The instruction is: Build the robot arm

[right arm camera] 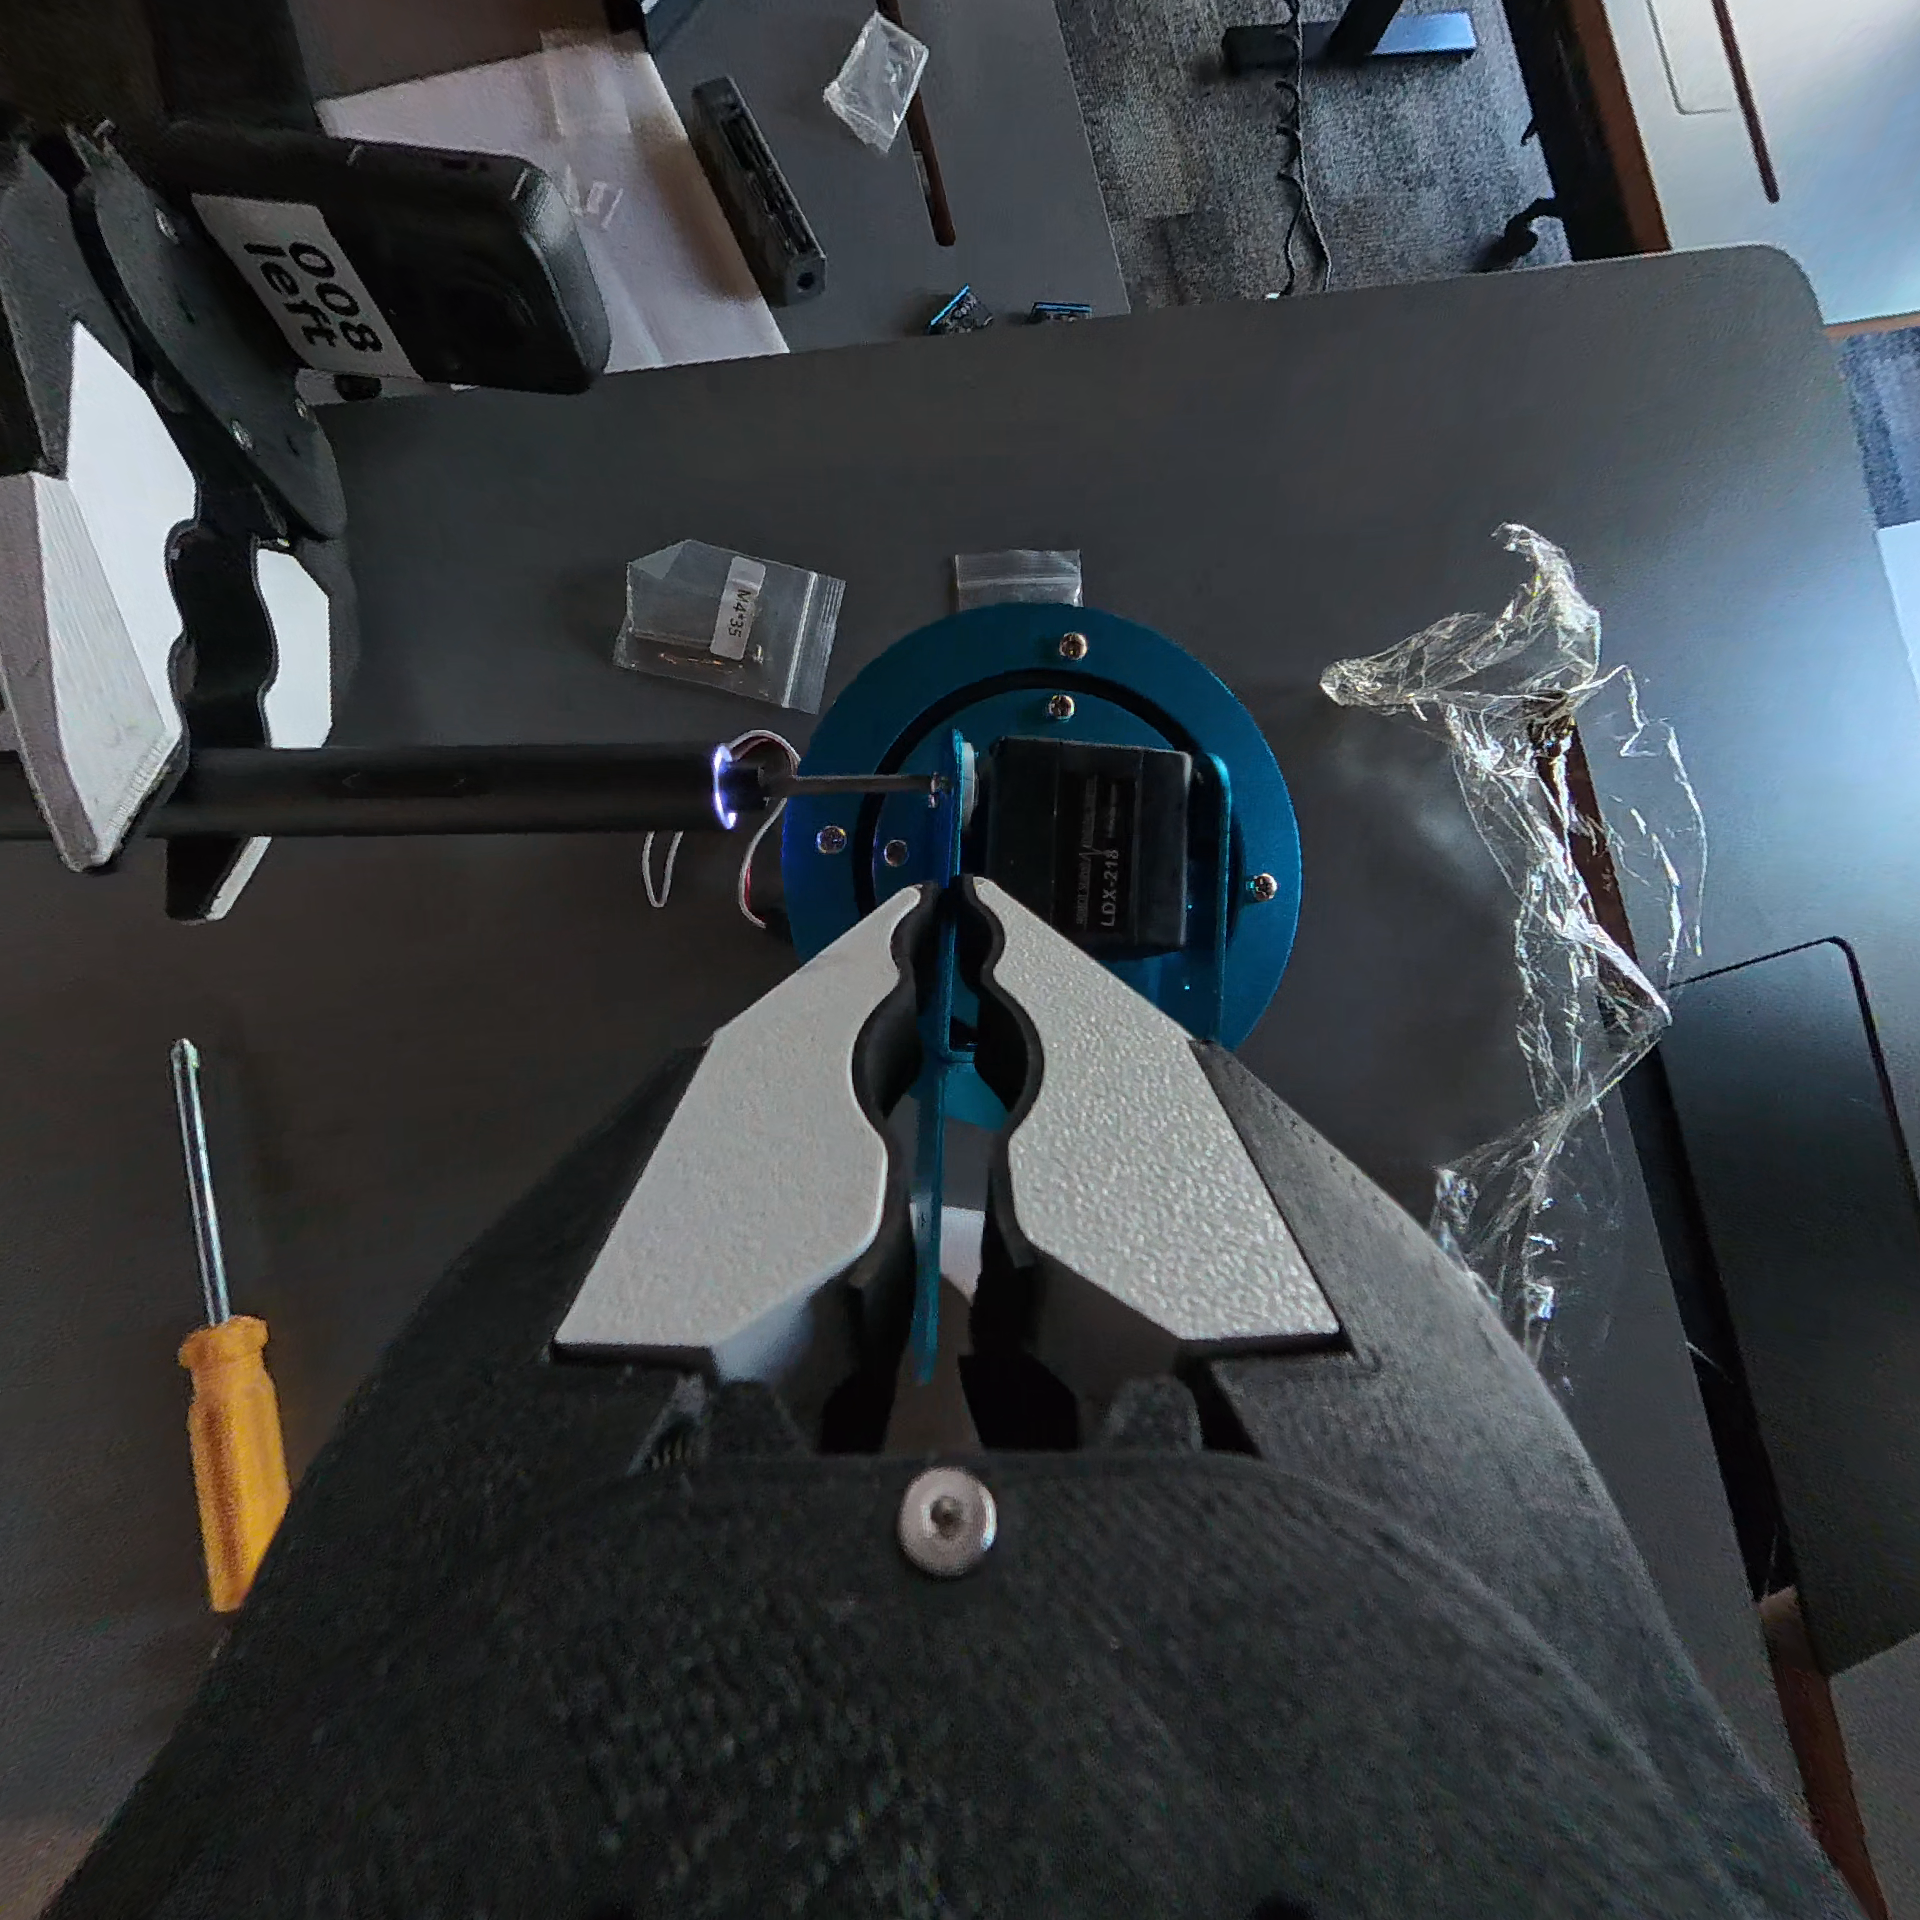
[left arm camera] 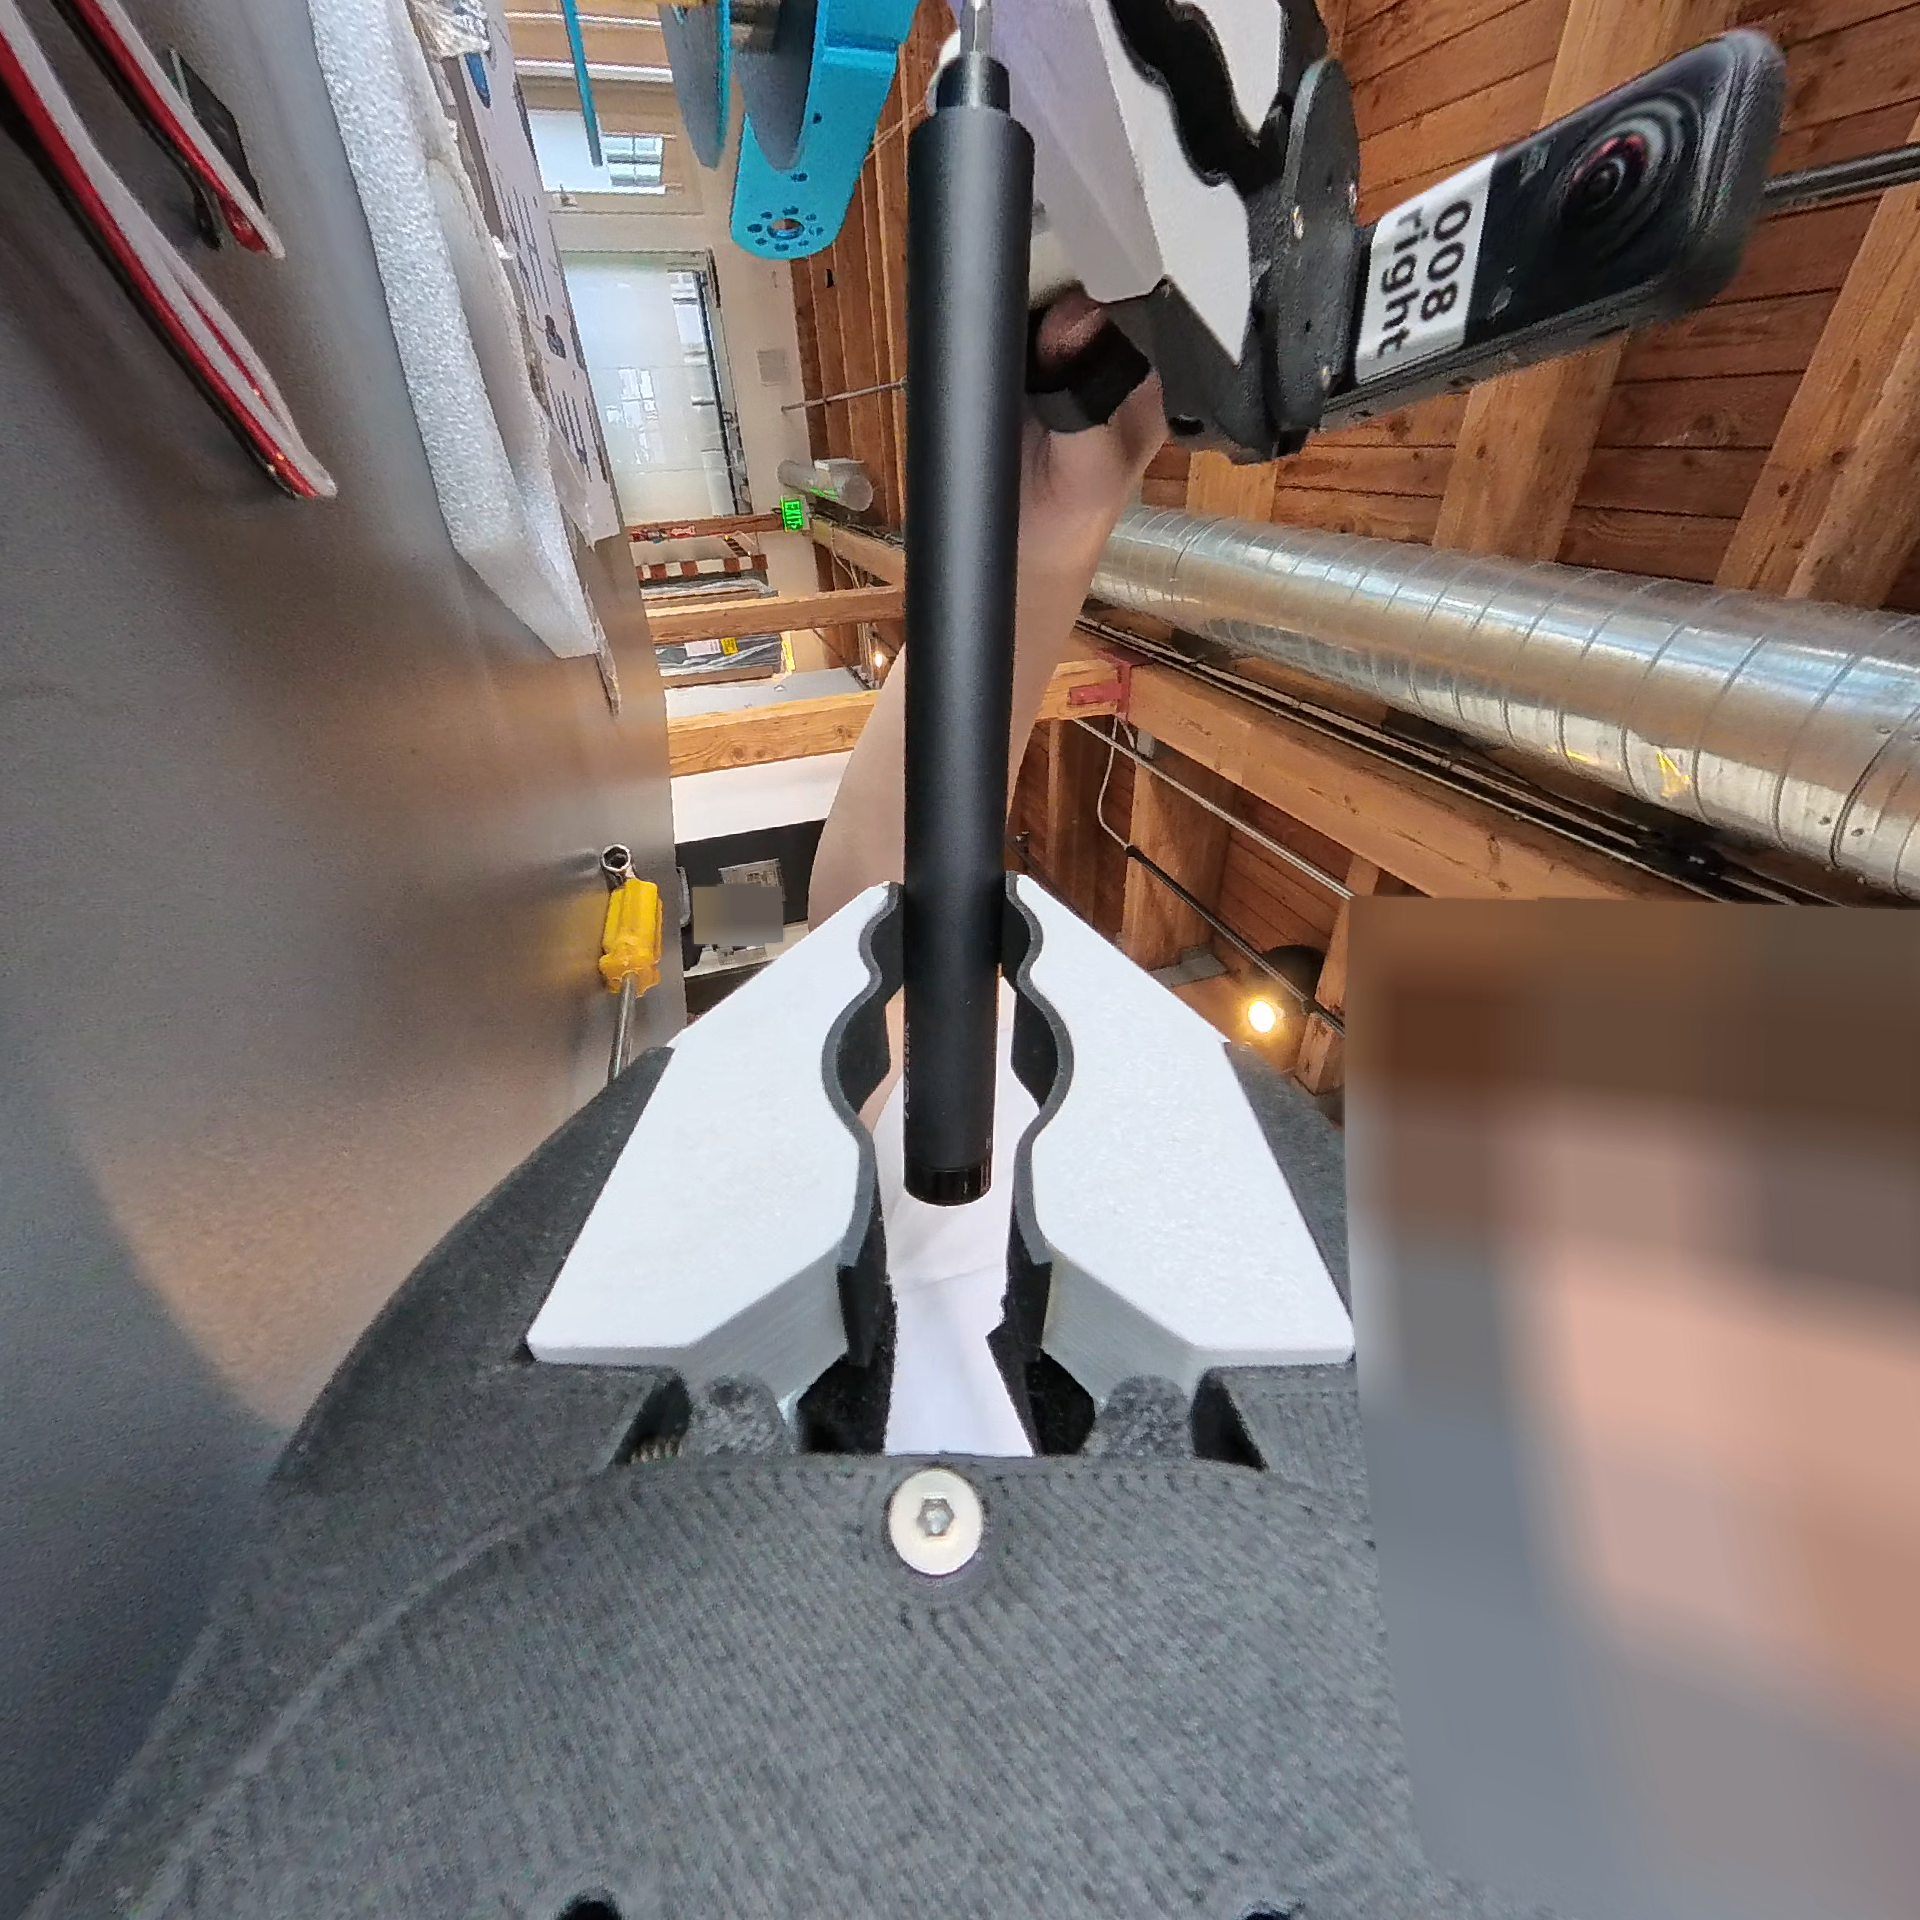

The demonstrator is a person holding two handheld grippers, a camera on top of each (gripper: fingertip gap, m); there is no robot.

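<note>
My left gripper [left arm camera: 945, 894] is shut on a black electric screwdriver [left arm camera: 961, 623], both pads pressed on its barrel. In the right wrist view the screwdriver [right arm camera: 436, 790] lies level, its lit tip and bit against a screw on an upright blue metal bracket [right arm camera: 948, 821]. My right gripper [right arm camera: 948, 894] is shut on that bracket's thin plate, which runs back between the fingers. The bracket holds a black servo [right arm camera: 1091, 831] over a blue round base [right arm camera: 1143, 665] on the dark table [right arm camera: 1455, 436]. The left gripper [right arm camera: 166, 831] shows at the left of the right wrist view, and the right gripper [left arm camera: 1174, 208] at the top of the left wrist view.
A yellow-handled screwdriver [right arm camera: 223, 1403] lies at the left on the table, also seen in the left wrist view [left arm camera: 629, 935]. A small clear bag of parts [right arm camera: 727, 623] lies behind the base. Crumpled clear plastic film [right arm camera: 1538, 831] lies at the right. A person's arm [left arm camera: 1049, 582] shows behind the screwdriver. One gripper's finger ends stand about 15 cm off the other's.
</note>
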